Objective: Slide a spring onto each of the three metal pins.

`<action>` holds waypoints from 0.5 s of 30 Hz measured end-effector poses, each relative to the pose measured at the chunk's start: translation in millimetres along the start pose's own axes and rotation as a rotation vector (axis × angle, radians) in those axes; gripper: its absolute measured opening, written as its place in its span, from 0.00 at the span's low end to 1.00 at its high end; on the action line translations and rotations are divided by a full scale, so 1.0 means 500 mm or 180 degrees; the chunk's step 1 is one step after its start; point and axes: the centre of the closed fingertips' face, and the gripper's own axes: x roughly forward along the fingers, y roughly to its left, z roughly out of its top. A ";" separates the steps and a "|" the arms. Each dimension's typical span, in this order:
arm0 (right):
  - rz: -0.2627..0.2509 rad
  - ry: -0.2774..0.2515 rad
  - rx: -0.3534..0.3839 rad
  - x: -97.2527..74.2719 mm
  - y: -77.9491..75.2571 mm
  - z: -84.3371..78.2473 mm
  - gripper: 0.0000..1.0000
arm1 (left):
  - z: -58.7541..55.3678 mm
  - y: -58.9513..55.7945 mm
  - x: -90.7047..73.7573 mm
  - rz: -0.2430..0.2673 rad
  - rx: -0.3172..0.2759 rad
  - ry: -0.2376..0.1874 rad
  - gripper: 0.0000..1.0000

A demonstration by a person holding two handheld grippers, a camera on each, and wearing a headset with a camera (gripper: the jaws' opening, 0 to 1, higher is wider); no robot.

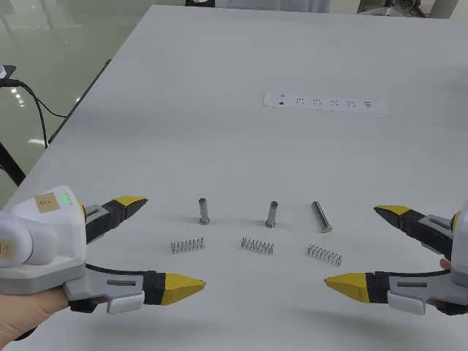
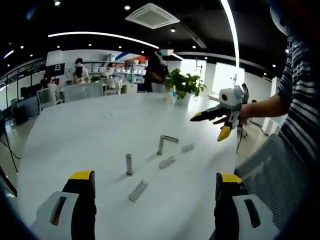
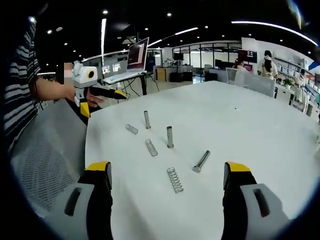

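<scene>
Landmark taken: the middle pin, a short cylindrical steel pin stood on its wider end, a little tilted, on the large white rectangular table.

Left gripper, white-bodied with black jaws tipped yellow, is held to the left of the middle pin and nearer the person, well apart from it. Its jaws are spread wide and nothing is held between them.

Right gripper, of the same build, is held to the right of the middle pin and nearer the person, well apart from it. Its jaws are likewise spread wide and nothing is gripped.

Long white power strip is laid flat well beyond the middle pin, slightly to its right.

Left steel pin is seen upright to the left of the middle pin, apart from it. Right steel pin is laid on its side to the right of the middle pin.

Three small coiled wire springs are laid flat in a row nearer the person than the middle pin. The middle spring is just before it, the left spring to its left and the right spring to its right. Each spring is apart from the pins.
</scene>
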 end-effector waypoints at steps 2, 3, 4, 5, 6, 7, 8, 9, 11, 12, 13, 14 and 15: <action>0.0015 -0.0040 0.0025 -0.001 0.002 0.004 0.90 | -0.003 -0.002 0.000 -0.0002 0.0043 0.0026 0.98; 0.0013 -0.0045 0.0024 -0.001 0.002 0.004 0.90 | -0.004 -0.003 0.000 -0.0008 0.0054 0.0032 0.98; 0.0011 -0.0050 0.0025 -0.001 0.002 0.005 0.90 | -0.005 -0.003 0.000 -0.0012 0.0054 0.0038 0.98; 0.0012 -0.0054 0.0027 -0.001 0.002 0.006 0.90 | -0.006 -0.003 0.000 -0.0011 0.0055 0.0041 0.98; 0.0018 -0.0067 0.0032 -0.001 0.003 0.008 0.90 | -0.006 -0.002 -0.001 -0.0005 0.0061 0.0046 0.98; 0.0019 -0.0069 0.0034 -0.001 0.004 0.009 0.91 | -0.006 -0.002 -0.001 -0.0004 0.0065 0.0041 0.98; 0.0019 -0.0066 0.0028 -0.001 0.004 0.009 0.91 | -0.004 -0.001 -0.002 -0.0002 0.0059 0.0033 0.98; 0.0022 -0.0066 0.0027 -0.001 0.004 0.009 0.91 | -0.003 0.000 -0.003 -0.0002 0.0055 0.0024 0.98; 0.0032 -0.0074 0.0036 -0.001 0.006 0.009 0.92 | 0.000 0.000 -0.004 0.0002 0.0049 0.0012 0.98; 0.0030 -0.0081 0.0047 -0.001 0.006 0.008 0.93 | 0.001 0.002 -0.004 0.0008 0.0051 0.0007 0.98; 0.0028 -0.0083 0.0050 -0.001 0.006 0.008 0.94 | 0.001 0.002 -0.005 0.0005 0.0050 0.0005 0.98; 0.0028 -0.0093 0.0051 -0.002 0.006 0.008 0.94 | 0.001 0.002 -0.005 0.0003 0.0048 0.0001 0.98; 0.0028 -0.0096 0.0056 -0.002 0.006 0.007 0.95 | 0.001 0.002 -0.005 0.0003 0.0048 0.0001 0.98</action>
